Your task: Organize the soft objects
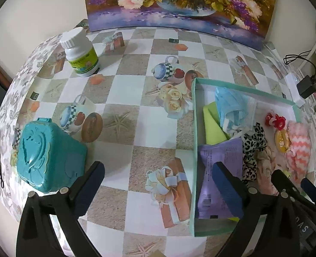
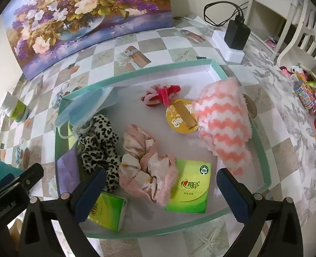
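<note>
Scrunchie point(image 2: 146, 162) of pink cloth lies in the box point(image 2: 262, 165), just ahead of the right claw point(image 2: 160, 192) and between its wide-open, empty jaws, long axis running from near right to far left. Left claw point(image 1: 158, 186) gapes empty too, its right finger above a purple packet point(image 1: 217, 171).

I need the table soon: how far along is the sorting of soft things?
Mostly done: the box already holds the mask, scrunchies, striped cloth and tissue packs. Both the left gripper and right gripper are open and empty. Only the hard bottle and teal case remain outside.
</note>
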`<state>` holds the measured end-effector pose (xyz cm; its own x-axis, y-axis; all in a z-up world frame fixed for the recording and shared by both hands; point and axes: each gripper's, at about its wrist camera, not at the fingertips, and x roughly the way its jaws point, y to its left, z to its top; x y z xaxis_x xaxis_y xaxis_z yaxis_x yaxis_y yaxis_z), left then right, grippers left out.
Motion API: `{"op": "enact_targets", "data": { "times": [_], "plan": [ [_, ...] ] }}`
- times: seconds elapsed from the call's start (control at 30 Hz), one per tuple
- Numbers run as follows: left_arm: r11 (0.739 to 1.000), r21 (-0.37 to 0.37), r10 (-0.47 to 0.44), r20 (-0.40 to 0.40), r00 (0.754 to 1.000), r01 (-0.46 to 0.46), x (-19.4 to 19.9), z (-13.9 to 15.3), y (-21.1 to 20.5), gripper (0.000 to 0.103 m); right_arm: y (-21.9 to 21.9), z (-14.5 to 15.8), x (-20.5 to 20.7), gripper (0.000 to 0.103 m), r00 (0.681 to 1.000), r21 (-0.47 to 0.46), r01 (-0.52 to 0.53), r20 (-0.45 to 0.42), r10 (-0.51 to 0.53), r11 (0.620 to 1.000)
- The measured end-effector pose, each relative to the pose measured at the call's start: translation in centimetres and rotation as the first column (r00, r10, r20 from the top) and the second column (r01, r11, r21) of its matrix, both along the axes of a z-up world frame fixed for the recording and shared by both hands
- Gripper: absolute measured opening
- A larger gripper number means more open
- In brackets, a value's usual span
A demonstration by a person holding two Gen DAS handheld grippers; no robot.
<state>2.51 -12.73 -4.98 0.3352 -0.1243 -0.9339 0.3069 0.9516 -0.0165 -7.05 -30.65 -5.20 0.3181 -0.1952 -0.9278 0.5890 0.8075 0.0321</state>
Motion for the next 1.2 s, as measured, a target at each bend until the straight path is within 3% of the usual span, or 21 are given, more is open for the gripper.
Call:
{"op": "enact_targets", "data": {
  "times": [0.6,0.77,1.2],
  "plan": [
    [0.999,0.021,-0.029,0.161,0.987,0.025,-3.7,4.8,3.9,0.1,4.6,2.6,-1.9,0.103,0.995,-0.063,-0.099,0.016,0.1,0.993],
    [0.998,0.05,0.015,0.151,0.988,-0.023,-4.5,4.8,6.1,0.1,5.9,3.0,-2.4,0.103,0.991,-0.064,-0.129,0.02,0.13,0.99],
    [0.998,0.049,0.028,0.101,0.994,-0.033,-5.7,4.0,9.3,0.1,7.4,4.8,-3.6,0.103,0.988,-0.089,-0.142,0.045,0.146,0.986]
  ]
}}
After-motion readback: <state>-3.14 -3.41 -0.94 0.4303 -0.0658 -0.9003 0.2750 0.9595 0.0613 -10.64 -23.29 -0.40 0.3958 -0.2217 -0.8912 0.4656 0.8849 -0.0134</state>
